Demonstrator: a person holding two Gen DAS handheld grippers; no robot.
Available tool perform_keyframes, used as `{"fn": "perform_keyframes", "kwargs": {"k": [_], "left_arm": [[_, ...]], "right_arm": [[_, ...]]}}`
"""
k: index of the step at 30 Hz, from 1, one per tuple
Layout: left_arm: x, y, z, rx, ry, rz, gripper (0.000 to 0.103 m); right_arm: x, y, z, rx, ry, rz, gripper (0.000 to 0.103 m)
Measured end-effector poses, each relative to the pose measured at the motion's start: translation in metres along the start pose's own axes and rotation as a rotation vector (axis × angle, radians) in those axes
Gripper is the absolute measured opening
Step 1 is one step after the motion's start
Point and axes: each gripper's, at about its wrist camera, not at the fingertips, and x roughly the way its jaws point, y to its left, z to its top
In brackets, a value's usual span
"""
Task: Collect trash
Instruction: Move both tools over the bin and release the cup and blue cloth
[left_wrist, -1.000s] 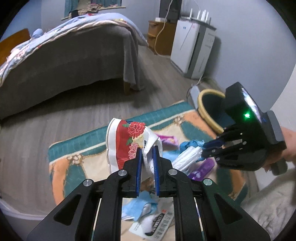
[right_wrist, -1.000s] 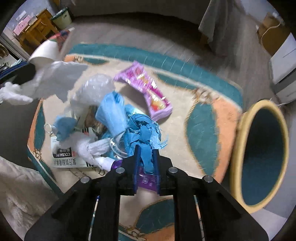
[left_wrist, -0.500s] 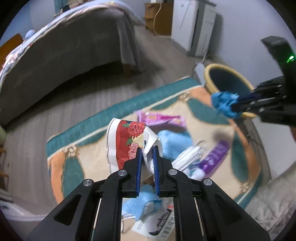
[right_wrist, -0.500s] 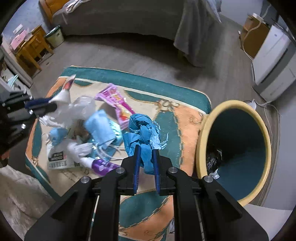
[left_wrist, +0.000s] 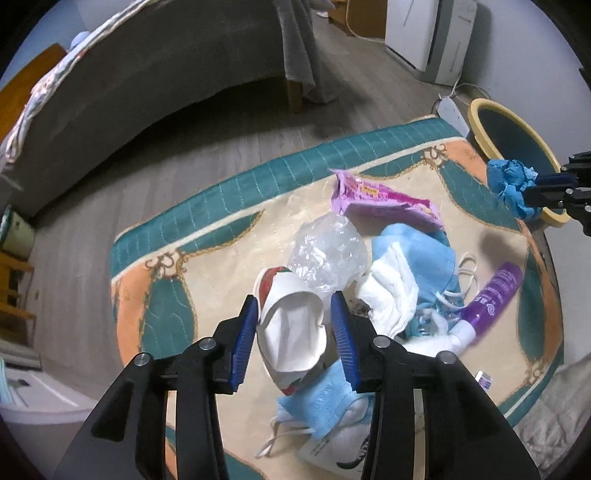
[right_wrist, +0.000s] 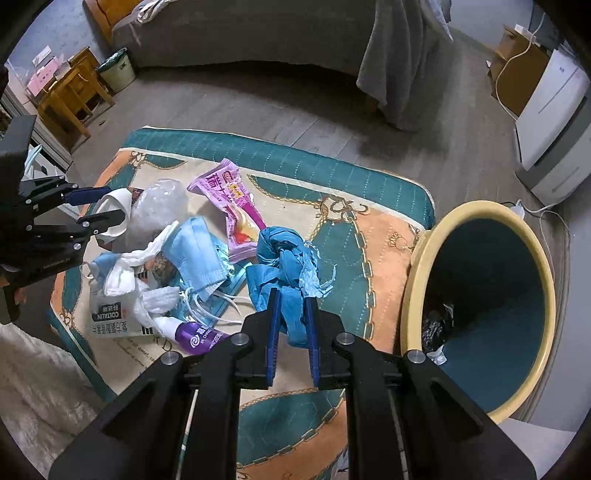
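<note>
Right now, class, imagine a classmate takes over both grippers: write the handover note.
Left gripper: open around the crushed paper cup, no firm grip visible.
Right gripper: shut on the blue gloves, held above the rug beside the bin.
Done: the bin already holds some dark trash.
Left: drop the gloves in; then collect the cup, face masks, pink wrapper, clear plastic bag, purple tube and printed packet.

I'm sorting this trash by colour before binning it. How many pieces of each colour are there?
Blue: 3, glove wad, two masks
Purple: 2, wrapper, tube
White: 3, cup, tissue, packet
Clear: 1, bag
Total: 9
</note>
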Motion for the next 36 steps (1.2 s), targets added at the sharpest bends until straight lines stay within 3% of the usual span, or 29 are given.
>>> {"fn": "perform_keyframes", "kwargs": {"k": [1, 4, 9, 14, 17, 25, 31, 34, 35, 36], "left_arm": [[0.002, 0.000, 0.000, 0.004, 0.010, 0.007, 0.026], [-0.008, 0.002, 0.002, -0.018, 0.011, 0.003, 0.015], [-0.048, 0.002, 0.012, -0.029, -0.095, 0.050, 0.015], [-0.092, -0.029, 0.040, -0.015, -0.295, -0.002, 0.015], [-0.094, -0.066, 0.059, 0.058, -0.345, -0.040, 0.015], [-0.067, -0.193, 0.100, 0.288, -0.348, -0.205, 0.015], [-0.047, -0.251, 0.117, 0.331, -0.332, -0.314, 0.015], [-0.036, -0.269, 0.124, 0.342, -0.339, -0.334, 0.015], [-0.033, -0.274, 0.126, 0.345, -0.345, -0.333, 0.017], [-0.031, -0.276, 0.127, 0.347, -0.347, -0.336, 0.025]], "right_arm": [[0.000, -0.001, 0.000, 0.003, -0.002, 0.000, 0.013], [-0.003, -0.006, -0.001, 0.014, -0.010, 0.002, 0.013], [-0.022, -0.026, 0.000, 0.061, -0.069, -0.032, 0.013], [-0.040, -0.069, -0.003, 0.196, -0.129, -0.078, 0.013], [-0.045, -0.098, -0.010, 0.267, -0.140, -0.135, 0.013], [-0.047, -0.171, -0.040, 0.471, -0.154, -0.204, 0.013], [-0.039, -0.209, -0.065, 0.593, -0.132, -0.231, 0.013], [-0.037, -0.223, -0.074, 0.645, -0.126, -0.245, 0.013], [-0.036, -0.227, -0.076, 0.666, -0.128, -0.245, 0.014], [-0.035, -0.230, -0.076, 0.683, -0.126, -0.247, 0.015]]}}
